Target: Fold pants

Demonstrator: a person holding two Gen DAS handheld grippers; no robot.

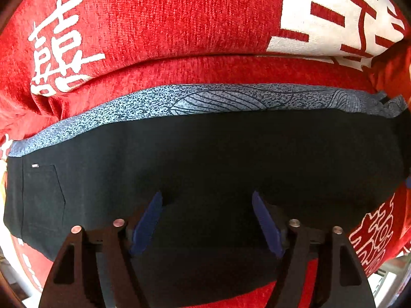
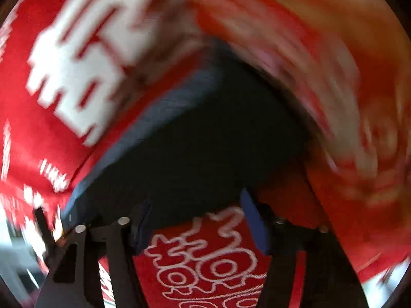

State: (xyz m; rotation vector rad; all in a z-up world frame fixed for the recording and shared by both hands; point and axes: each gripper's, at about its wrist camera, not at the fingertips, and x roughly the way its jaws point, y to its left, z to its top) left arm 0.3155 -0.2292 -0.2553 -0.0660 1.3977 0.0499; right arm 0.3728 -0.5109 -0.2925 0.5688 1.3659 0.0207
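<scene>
Black pants [image 1: 205, 159], folded long with a speckled blue-grey band along the far edge, lie on a red cloth [image 1: 159, 25]. Left claw [image 1: 206, 220] gapes directly over them, gripping nothing. Right claw [image 2: 195, 225] open past their near edge; view blurred.

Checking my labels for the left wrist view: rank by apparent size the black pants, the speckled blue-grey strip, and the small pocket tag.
1. Black pants
2. Speckled blue-grey strip
3. Small pocket tag
</scene>
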